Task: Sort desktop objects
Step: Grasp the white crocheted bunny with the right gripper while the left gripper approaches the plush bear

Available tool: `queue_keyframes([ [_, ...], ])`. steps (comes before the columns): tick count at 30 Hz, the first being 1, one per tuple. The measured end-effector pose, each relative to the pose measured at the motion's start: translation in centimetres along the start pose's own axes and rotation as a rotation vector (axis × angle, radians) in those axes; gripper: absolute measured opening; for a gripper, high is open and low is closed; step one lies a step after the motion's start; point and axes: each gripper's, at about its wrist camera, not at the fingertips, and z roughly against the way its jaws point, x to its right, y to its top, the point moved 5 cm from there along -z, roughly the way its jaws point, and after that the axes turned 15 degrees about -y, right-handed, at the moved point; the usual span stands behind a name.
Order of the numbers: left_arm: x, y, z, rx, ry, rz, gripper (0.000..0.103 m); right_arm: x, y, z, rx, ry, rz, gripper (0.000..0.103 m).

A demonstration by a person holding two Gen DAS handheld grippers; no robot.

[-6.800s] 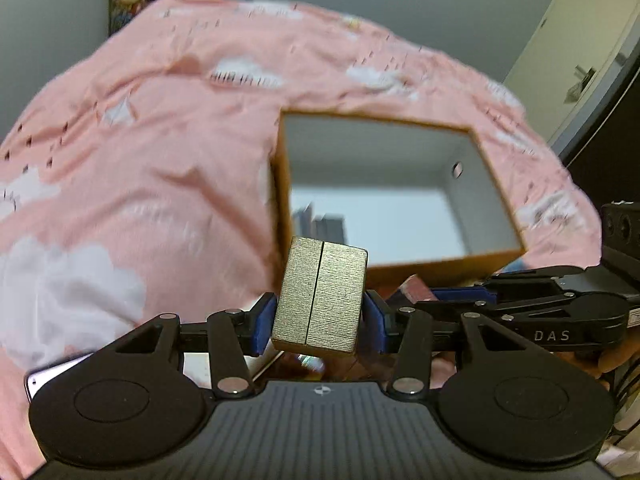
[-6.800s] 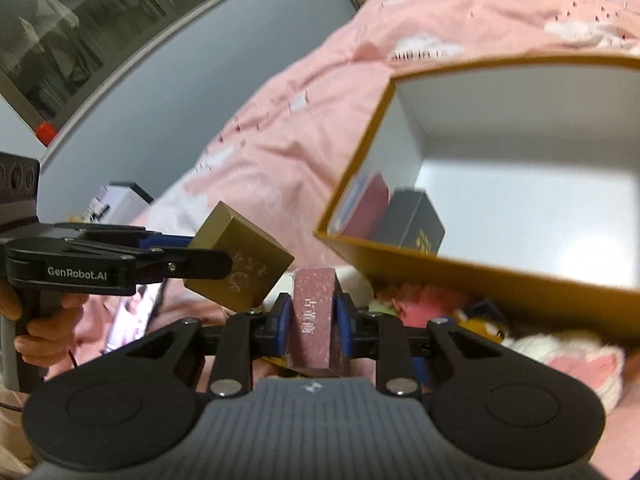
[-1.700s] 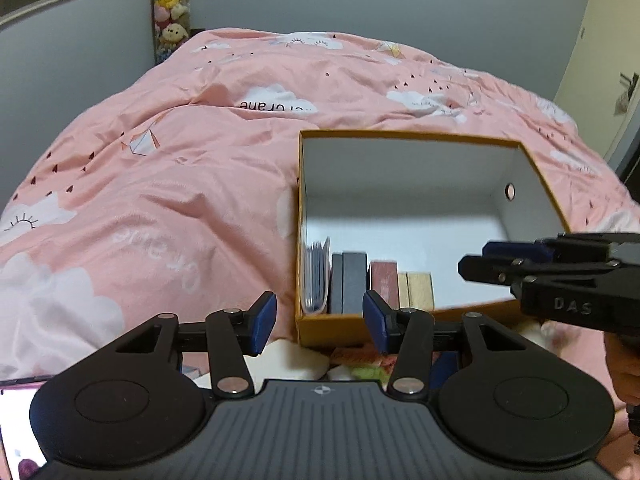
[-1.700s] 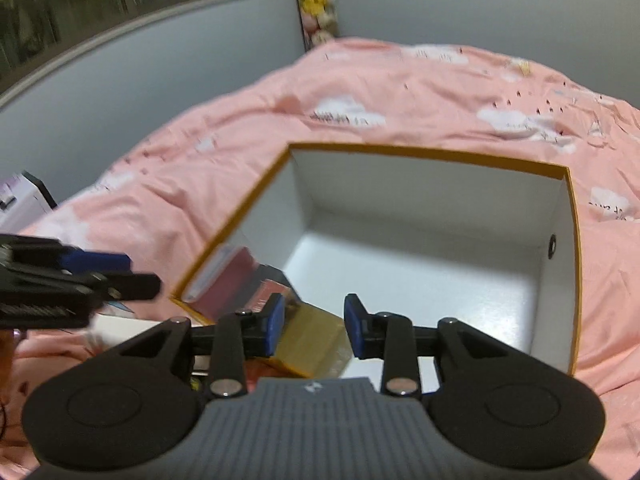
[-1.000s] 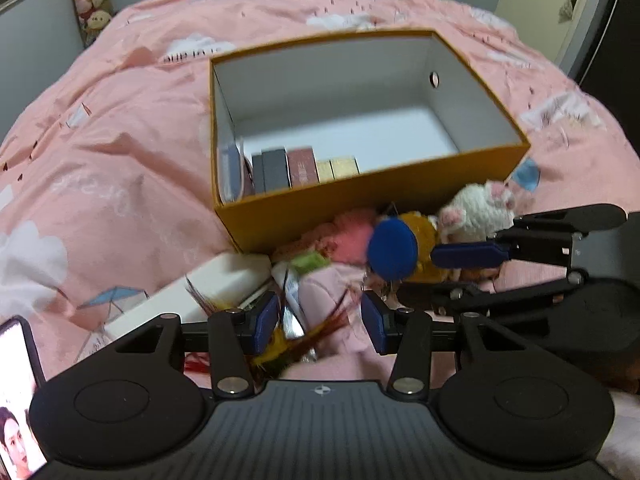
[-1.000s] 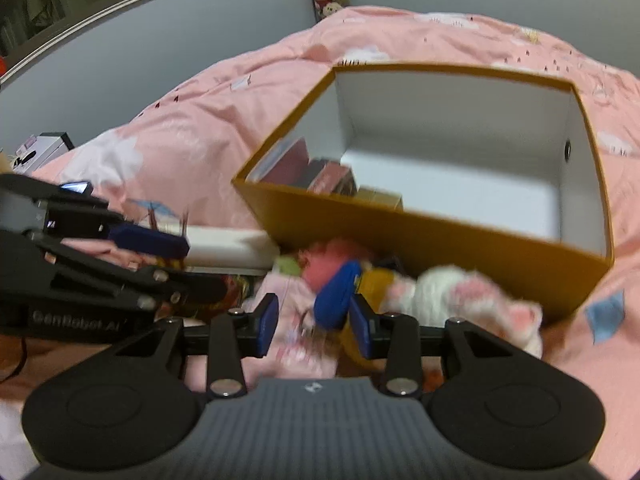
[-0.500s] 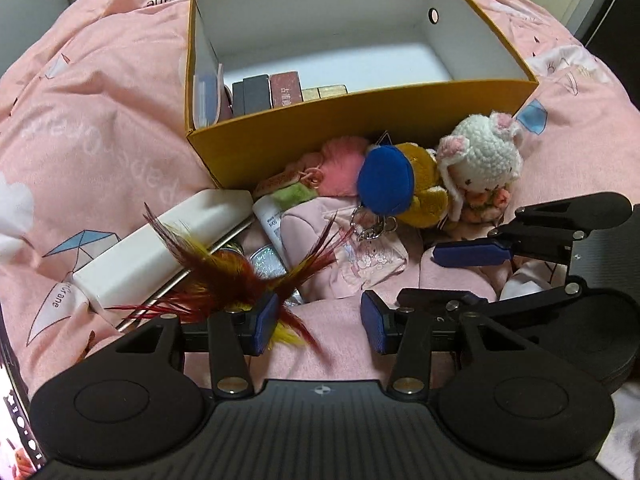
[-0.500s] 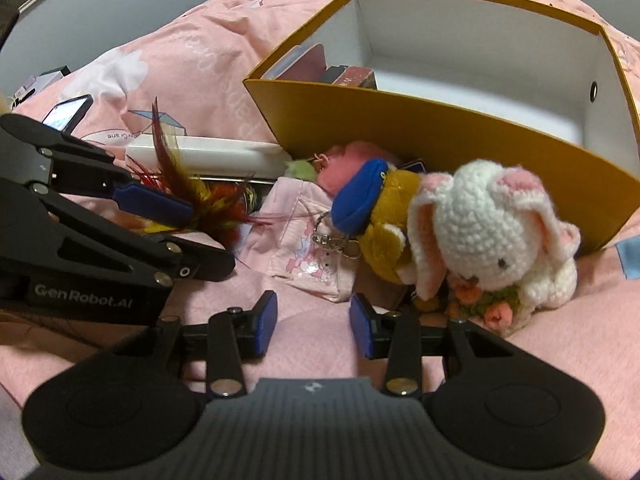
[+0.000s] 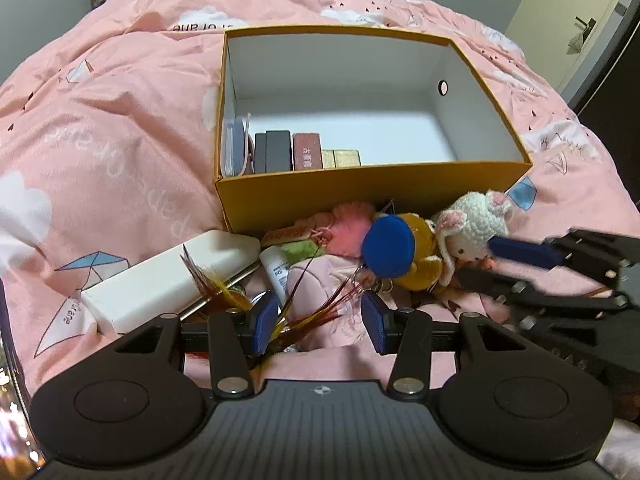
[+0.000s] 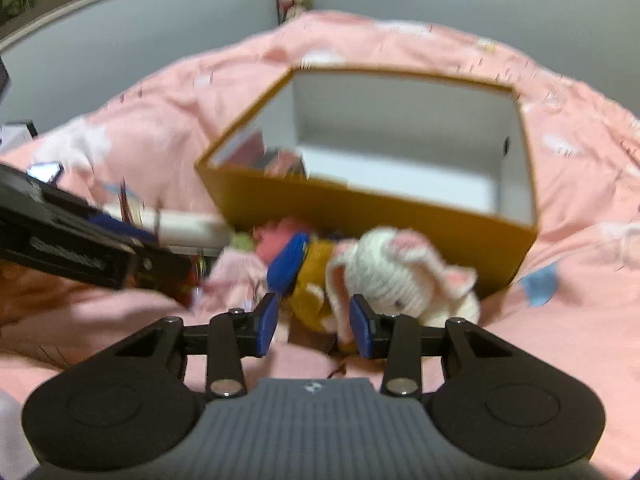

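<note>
An orange box [image 9: 360,196] with a white inside lies on the pink bedspread, with several small boxes [image 9: 306,152] standing in its near left corner. In front of it lies a heap: a white knitted bunny [image 9: 476,224], a yellow doll with a blue cap [image 9: 396,252], a pink pouch [image 9: 320,280], a red-brown feather toy [image 9: 224,292] and a long white case [image 9: 168,276]. My left gripper [image 9: 320,320] is open over the pouch, with feather tips between its jaws. My right gripper [image 10: 314,320] is open, with the yellow doll [image 10: 312,280] and the bunny [image 10: 404,276] at its fingertips. That view is blurred.
A small white tube [image 9: 276,268] and a pink fluffy ball [image 9: 352,224] lie against the box's front wall. A phone screen [image 9: 12,392] shows at the lower left edge. Grey walls stand behind the bed, with a door [image 9: 576,12] at the far right.
The right gripper has come closer to the heap, so the yellow doll and the bunny now sit at its fingertips. The left view has tilted up slightly and the feathers lie nearer its fingers.
</note>
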Motion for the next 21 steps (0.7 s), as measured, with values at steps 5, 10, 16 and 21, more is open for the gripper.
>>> queue_keyframes([
  [5,1.1,0.3,0.3,0.025,-0.042,-0.037,0.053,1.6,0.8,0.5,0.037,-0.085,0.015,0.042],
  [10,2.5,1.0,-0.6,0.016,-0.099,-0.064,0.054,3.5,0.4,-0.5,0.001,-0.143,0.108,0.050],
  [16,3.0,1.7,-3.5,-0.029,-0.134,-0.026,0.054,3.7,-1.3,-2.7,-0.042,-0.125,0.268,0.057],
  [21,3.1,2.3,-5.6,-0.062,-0.115,-0.018,0.056,3.3,-1.7,-4.9,-0.073,-0.088,0.302,0.064],
])
